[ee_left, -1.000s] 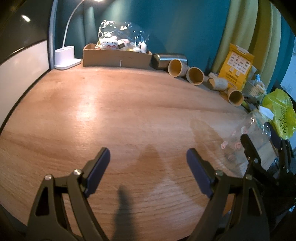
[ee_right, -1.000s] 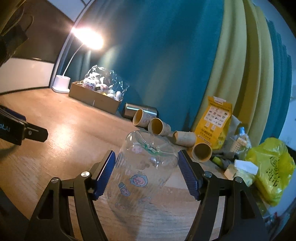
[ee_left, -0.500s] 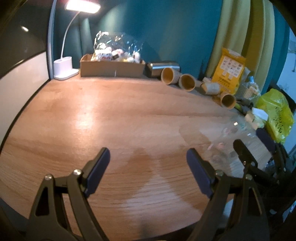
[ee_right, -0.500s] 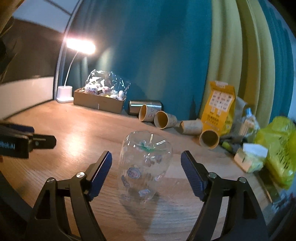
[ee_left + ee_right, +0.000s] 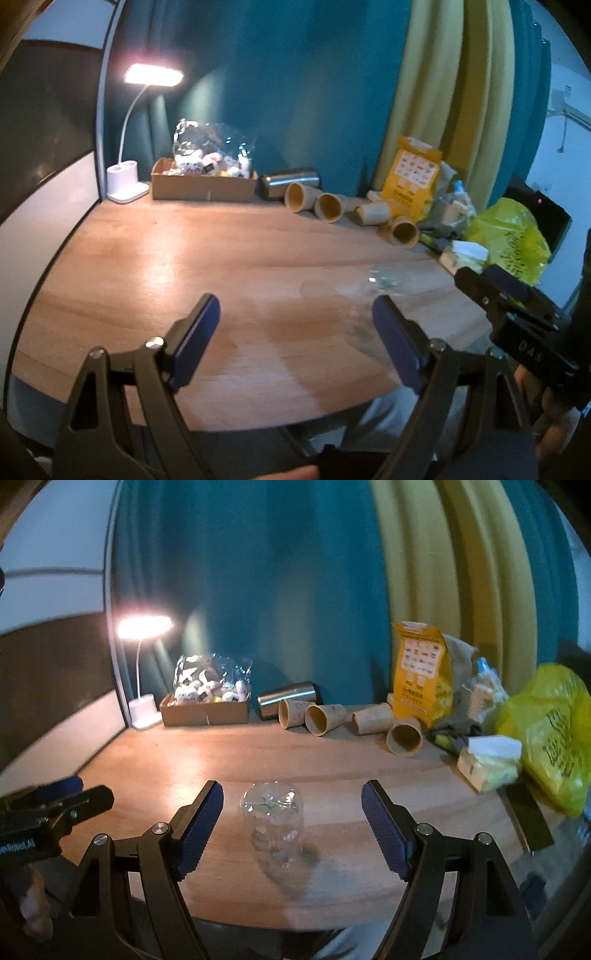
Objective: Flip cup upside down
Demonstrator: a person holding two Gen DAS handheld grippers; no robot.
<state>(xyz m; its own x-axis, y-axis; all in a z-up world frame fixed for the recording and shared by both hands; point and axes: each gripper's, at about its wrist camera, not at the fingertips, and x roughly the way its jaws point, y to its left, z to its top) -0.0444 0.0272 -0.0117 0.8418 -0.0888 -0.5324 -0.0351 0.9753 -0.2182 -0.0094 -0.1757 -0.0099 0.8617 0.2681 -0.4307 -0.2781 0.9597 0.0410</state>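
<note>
A clear plastic cup [image 5: 272,823] with small printed figures stands upside down on the wooden table [image 5: 229,760], its closed base on top. My right gripper [image 5: 291,823] is open and empty, pulled back from the cup, which shows between its fingers but farther off. In the left wrist view the cup [image 5: 382,286] is a faint clear shape at the right. My left gripper [image 5: 295,332] is open and empty over the table's near edge. The right gripper's fingers [image 5: 506,284] show at the right of that view.
Along the back wall lie a lamp [image 5: 144,631], a cardboard box with a plastic bag [image 5: 207,710], a steel tumbler [image 5: 286,699], several paper cups on their sides [image 5: 325,720], a yellow pouch [image 5: 421,675], a tissue pack [image 5: 487,764] and a yellow bag [image 5: 554,734].
My right gripper has let go of the cup and drawn back, leaving it upside down on the table. Both grippers have pulled away towards the near edge.
</note>
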